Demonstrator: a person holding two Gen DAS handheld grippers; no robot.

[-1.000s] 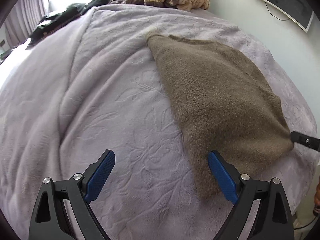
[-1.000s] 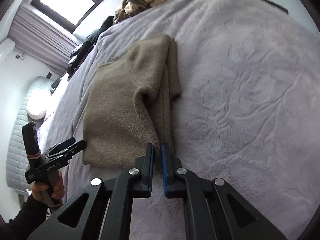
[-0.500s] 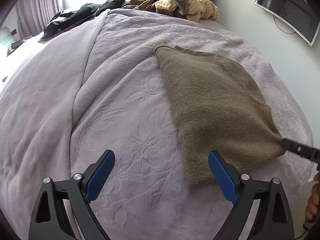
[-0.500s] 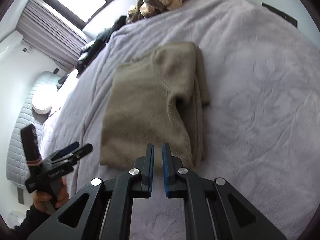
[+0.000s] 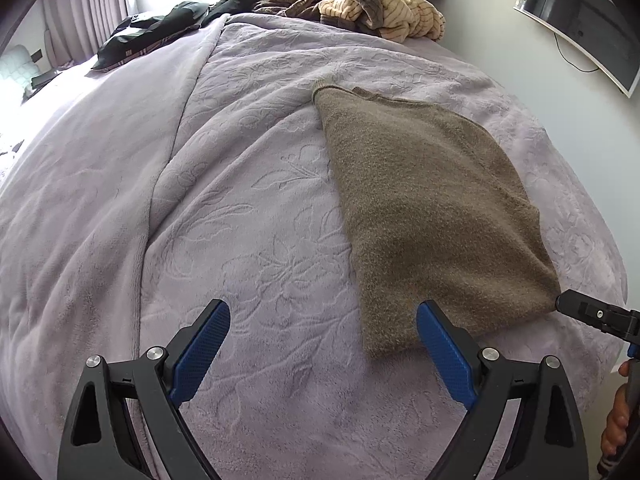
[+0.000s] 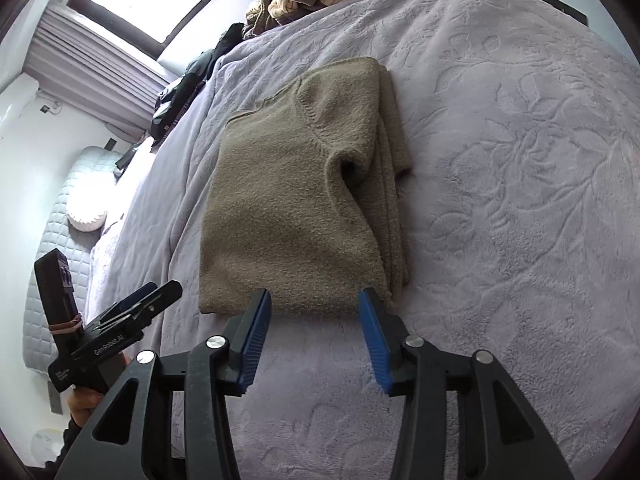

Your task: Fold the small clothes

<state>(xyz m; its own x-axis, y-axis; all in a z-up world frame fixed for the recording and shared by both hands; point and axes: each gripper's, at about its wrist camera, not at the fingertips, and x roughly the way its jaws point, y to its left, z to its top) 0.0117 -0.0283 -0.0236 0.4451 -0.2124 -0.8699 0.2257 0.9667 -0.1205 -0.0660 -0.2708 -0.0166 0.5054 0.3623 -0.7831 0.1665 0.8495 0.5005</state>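
Note:
A folded brown sweater (image 5: 424, 208) lies flat on the lilac blanket, also in the right wrist view (image 6: 304, 200), with its layered edges on the right side. My left gripper (image 5: 324, 340) is open and empty, above the blanket just left of the sweater's near corner. My right gripper (image 6: 314, 320) is open and empty, just short of the sweater's near edge. The right gripper's tip shows at the right edge of the left wrist view (image 5: 592, 314); the left gripper shows at the lower left of the right wrist view (image 6: 132, 312).
The lilac embossed blanket (image 5: 240, 208) covers the whole bed. A pile of striped beige clothes (image 5: 376, 4) and dark clothes (image 5: 160, 32) lie at the far end. A wall screen (image 5: 580, 12) hangs at the right. A quilted headboard (image 6: 60, 216) is at the left.
My right gripper let go of the sweater's edge, opened and pulled back a little. The left gripper stayed open and drew back slightly. The sweater lies still.

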